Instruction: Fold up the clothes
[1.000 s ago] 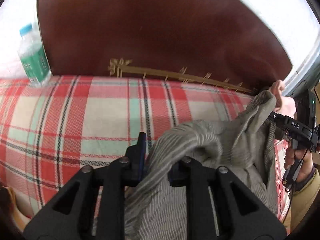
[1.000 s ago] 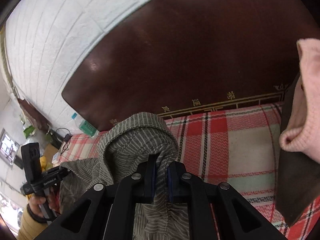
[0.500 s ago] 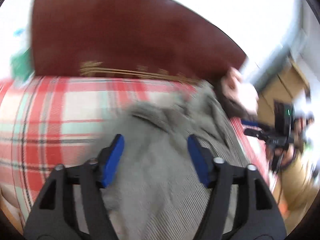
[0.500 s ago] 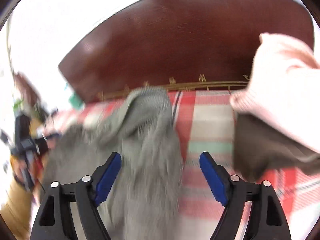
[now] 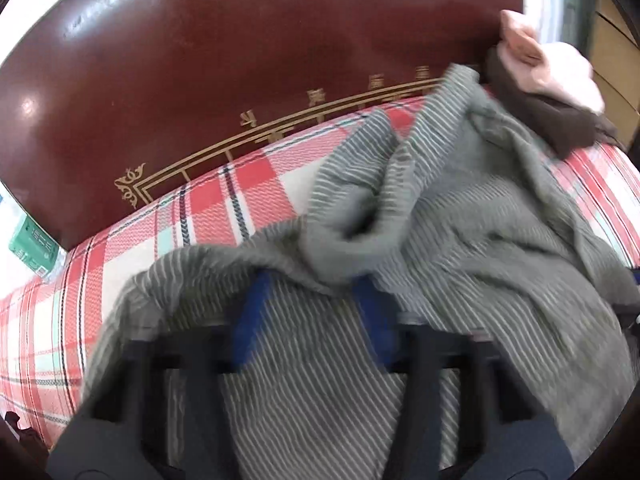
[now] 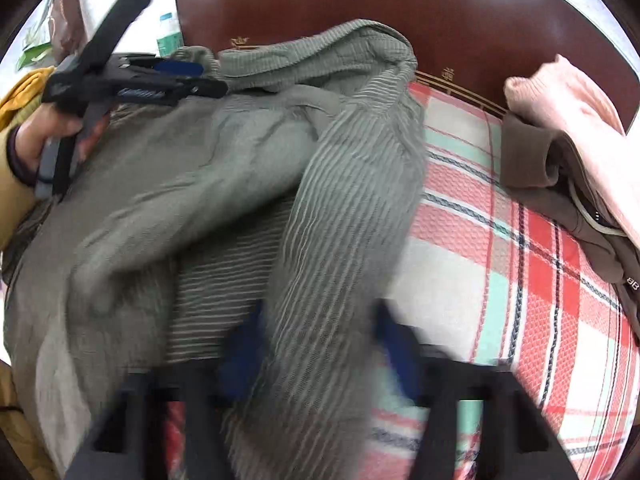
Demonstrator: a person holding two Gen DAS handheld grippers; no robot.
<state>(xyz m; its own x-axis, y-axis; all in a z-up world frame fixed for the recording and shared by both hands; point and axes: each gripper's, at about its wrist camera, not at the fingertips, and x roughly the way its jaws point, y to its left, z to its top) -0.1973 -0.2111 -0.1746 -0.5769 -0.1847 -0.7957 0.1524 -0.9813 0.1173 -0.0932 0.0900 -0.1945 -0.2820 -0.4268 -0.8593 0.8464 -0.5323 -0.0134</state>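
Grey striped garment point(image 5: 460, 240) is heaped on the plaid bed point(image 6: 520, 260) near the headboard. Left gripper point(image 5: 312, 316) and right gripper point(image 6: 320, 344) jaws have just been closing around folds; can't tell if they're actually pinching, too blurry.

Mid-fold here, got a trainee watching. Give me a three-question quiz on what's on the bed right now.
1. True or false: the pink garment lies on top of the brown garment.
2. What pattern does the bedsheet have?
A. dots
B. plaid
C. plain
3. Fill in: the grey striped garment runs between the blue pads of the right ____.

Key
1. True
2. B
3. claw
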